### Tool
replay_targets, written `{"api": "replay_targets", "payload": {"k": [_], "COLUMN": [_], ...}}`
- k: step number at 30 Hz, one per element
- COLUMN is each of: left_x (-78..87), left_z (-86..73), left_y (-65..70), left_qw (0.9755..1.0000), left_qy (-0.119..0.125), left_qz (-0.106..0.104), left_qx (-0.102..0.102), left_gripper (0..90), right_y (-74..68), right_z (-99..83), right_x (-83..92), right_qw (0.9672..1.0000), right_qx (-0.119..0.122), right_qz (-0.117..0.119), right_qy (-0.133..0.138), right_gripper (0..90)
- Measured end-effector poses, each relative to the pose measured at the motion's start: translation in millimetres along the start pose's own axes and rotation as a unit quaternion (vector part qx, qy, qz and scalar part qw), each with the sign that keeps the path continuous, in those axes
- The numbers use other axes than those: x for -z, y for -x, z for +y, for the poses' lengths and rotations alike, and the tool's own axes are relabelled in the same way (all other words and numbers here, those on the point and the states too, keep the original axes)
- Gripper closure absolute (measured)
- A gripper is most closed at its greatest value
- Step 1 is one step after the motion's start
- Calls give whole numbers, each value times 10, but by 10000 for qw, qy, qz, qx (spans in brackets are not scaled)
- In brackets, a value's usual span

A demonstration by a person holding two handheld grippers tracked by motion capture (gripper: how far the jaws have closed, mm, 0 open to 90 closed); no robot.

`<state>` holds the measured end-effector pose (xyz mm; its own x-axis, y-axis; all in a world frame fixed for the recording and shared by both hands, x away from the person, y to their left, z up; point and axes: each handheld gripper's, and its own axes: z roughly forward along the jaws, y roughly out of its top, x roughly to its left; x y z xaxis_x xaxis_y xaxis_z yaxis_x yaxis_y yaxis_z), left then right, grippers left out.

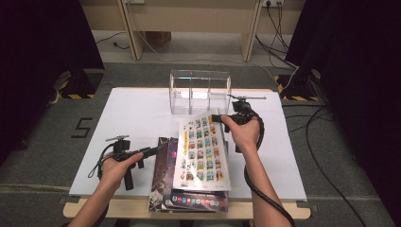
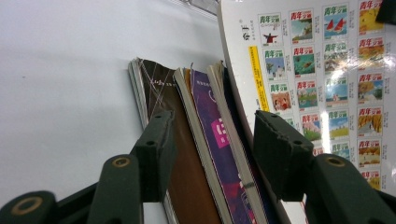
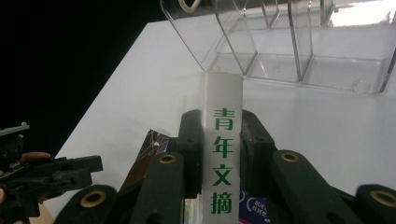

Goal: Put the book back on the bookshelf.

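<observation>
White tabletop [image 1: 132, 113] under my rig. Nearest me, stack of mags [image 1: 163, 182] at front edge; my L gripper [image 2: 212, 149] spread, touching nothing, jaws either side of their spines. R gripper [image 3: 222, 154] pinches white mag [image 1: 202, 151] by spine, lifted off stack. Clear organizer [image 1: 199, 92] farthest back.

Bright light from above makes the white desk [image 1: 137, 118] glow. The room's sides are very dark. Shiny glare sits on the magazine cover [image 2: 327, 93]. The close black jaws look blurry.
</observation>
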<state>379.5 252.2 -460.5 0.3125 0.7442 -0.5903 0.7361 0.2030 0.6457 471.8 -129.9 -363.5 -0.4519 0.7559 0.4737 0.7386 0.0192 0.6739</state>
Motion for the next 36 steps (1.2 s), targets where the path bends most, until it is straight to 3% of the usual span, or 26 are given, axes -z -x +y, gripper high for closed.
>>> {"api": "replay_targets", "payload": {"k": [6,10,21,28,31,36], "left_x": [61,105,163,156,155,167], "left_z": [-8,-20,-2,-7,-8,2], "left_y": [-18,-65,-130,-138,-144,-154], "left_qw": [9990,9965,9963,9965,9965,9964], "left_qy": [150,212,277,287,276,308], "left_qz": [303,624,678,659,663,675], "left_qx": [-295,-508,-449,-432,-432,-411], "left_gripper": [459,458,448,447,446,445], "right_y": [-77,-122,-229,-310,-320,-327], "right_z": [31,39,111,237,334,498], "right_x": [117,188,322,433,481,552], "right_qw": [9996,9988,9957,9895,9871,9799], "right_qx": [145,255,433,764,799,819], "right_qz": [-96,-192,-402,-735,-827,-1210], "right_qy": [209,366,713,986,1109,1358], "right_gripper": [738,738,739,739,739,739]}}
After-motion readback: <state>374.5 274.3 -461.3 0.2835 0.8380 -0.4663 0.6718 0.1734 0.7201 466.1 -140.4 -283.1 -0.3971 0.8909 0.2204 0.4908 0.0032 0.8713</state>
